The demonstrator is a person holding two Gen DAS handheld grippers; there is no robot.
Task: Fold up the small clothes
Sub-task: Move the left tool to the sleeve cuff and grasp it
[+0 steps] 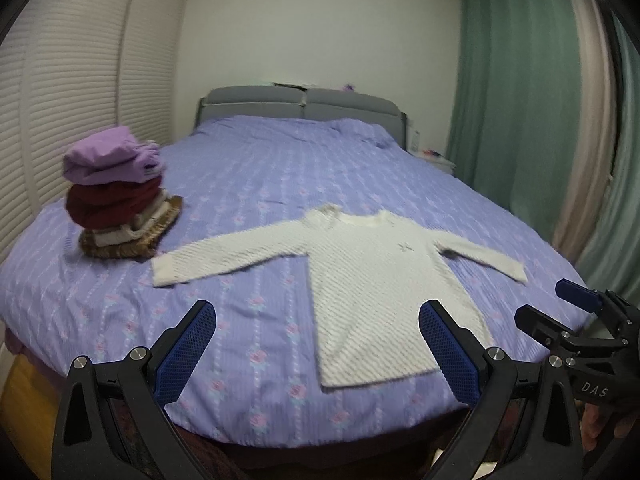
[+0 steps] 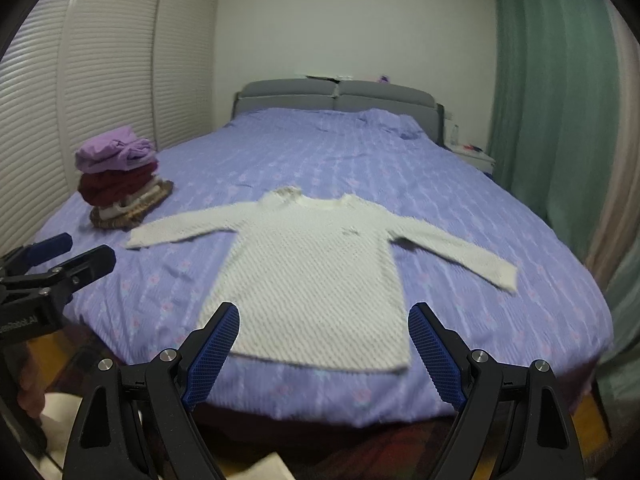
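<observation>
Left wrist view: a white sweater (image 1: 368, 280) lies flat on a purple bedspread (image 1: 260, 184), sleeves spread to both sides, hem toward the camera. The left gripper (image 1: 316, 356) hovers at the bed's near edge, jaws wide apart, holding nothing. The right gripper (image 1: 560, 312) shows at the right edge, apparently open, though only partly in frame. A stack of folded clothes (image 1: 120, 192) sits beside the left sleeve cuff.

Right wrist view: the right gripper (image 2: 324, 356) hangs over the sweater (image 2: 316, 272) hem, jaws wide apart and empty. The left gripper (image 2: 76, 252) appears at the left edge. The stack (image 2: 120, 176) rests on the bedspread (image 2: 360, 152) near the far left. Green curtains (image 2: 552, 80) hang on the right.
</observation>
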